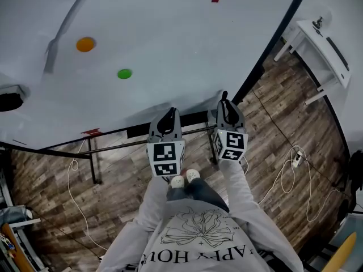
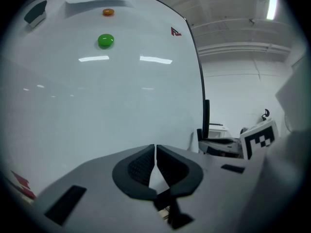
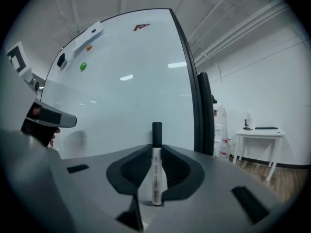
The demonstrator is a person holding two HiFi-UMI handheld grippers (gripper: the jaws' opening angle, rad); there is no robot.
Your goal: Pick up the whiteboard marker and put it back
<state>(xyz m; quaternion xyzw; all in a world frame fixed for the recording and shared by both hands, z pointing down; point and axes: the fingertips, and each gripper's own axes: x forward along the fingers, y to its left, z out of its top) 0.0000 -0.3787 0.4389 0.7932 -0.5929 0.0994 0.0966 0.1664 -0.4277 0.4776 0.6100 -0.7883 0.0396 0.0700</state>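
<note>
White, black-capped whiteboard marker gripped for return
Right gripper clamps it near the whiteboard's bottom edge; left gripper closed, empty.

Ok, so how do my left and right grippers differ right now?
The right gripper is shut on the whiteboard marker, which stands upright between its jaws, black cap up. The left gripper is shut with nothing in it. In the head view the right gripper sits by the dark side edge of the whiteboard, while the left gripper faces its white surface. Both point towards the whiteboard.
</note>
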